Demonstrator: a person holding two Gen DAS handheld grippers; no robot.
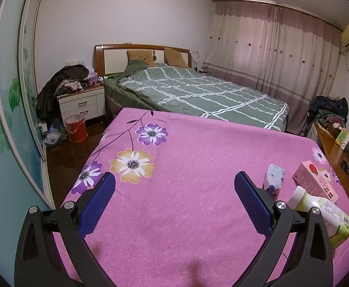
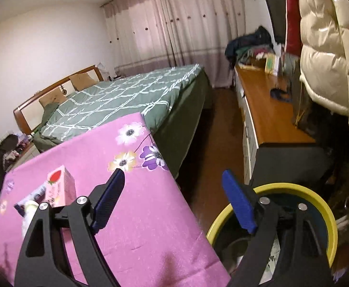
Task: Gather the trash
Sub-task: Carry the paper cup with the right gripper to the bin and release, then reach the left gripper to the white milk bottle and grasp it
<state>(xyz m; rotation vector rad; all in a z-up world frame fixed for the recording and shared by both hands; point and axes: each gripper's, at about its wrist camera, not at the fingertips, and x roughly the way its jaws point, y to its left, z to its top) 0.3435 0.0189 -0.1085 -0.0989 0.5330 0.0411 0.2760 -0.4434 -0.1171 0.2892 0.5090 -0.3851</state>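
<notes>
Three pieces of trash lie at the right of the pink flowered cloth (image 1: 186, 157): a pink strawberry carton (image 1: 314, 180), a green-and-white bottle (image 1: 322, 212) on its side, and a small white-and-purple pouch (image 1: 273, 179). My left gripper (image 1: 174, 179) is open and empty over the cloth, left of the trash. My right gripper (image 2: 173, 175) is open and empty, above the cloth's right edge and the yellow-rimmed bin (image 2: 318, 198). The carton (image 2: 63, 186) and bottle (image 2: 29, 211) show to its left, partly hidden by the left finger.
A green plaid bed (image 1: 198, 93) lies behind the cloth. A red bucket (image 1: 76, 129) and nightstand (image 1: 83, 102) stand at the left. A wooden dresser (image 2: 270, 110) with clutter and a hanging puffy coat (image 2: 329, 47) are at the right. Dark wood floor (image 2: 219, 143) runs between.
</notes>
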